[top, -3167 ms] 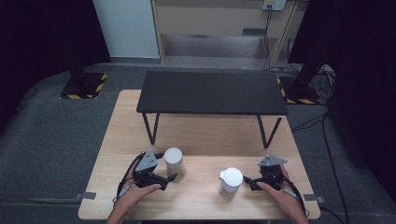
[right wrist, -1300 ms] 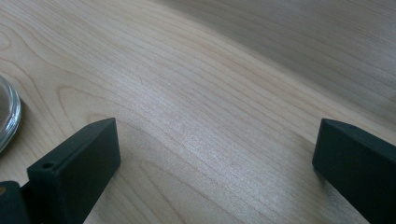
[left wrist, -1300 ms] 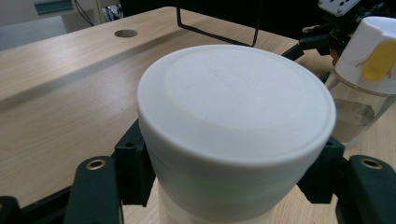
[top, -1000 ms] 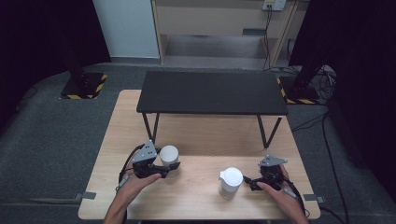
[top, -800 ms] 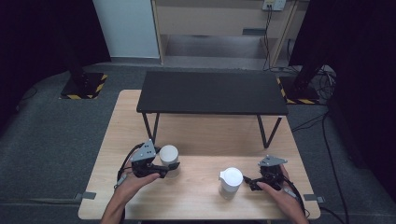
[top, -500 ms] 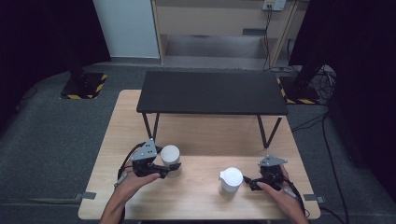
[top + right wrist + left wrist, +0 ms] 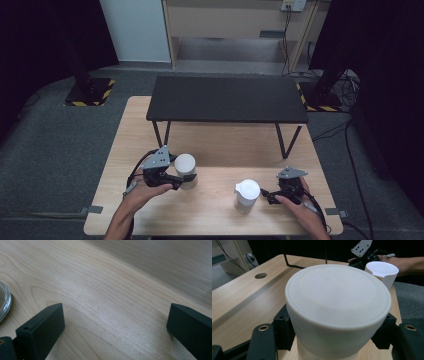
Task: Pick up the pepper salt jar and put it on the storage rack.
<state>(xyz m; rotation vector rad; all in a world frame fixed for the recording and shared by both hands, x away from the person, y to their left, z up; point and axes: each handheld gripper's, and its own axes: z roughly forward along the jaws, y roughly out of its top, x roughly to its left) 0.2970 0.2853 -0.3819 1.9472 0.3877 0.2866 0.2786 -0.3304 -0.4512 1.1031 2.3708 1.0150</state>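
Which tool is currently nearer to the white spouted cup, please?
The right tool: it sits open just beside the white spouted cup. The left tool, across the table, grips the other white cup.

Pale wooden table (image 7: 215, 145), fine straight grain, smooth with a soft satin sheen. Near left, white cylinder (image 7: 337, 307), matt, smooth, plastic-looking, faintly smudged on top. Near right, white spouted cup (image 7: 247, 192), smooth, slightly glossy rim. Matt black plastic on left gripper (image 7: 332, 336) and right gripper (image 7: 112, 325). Far, matt black shelf (image 7: 225, 97) on thin metal legs.
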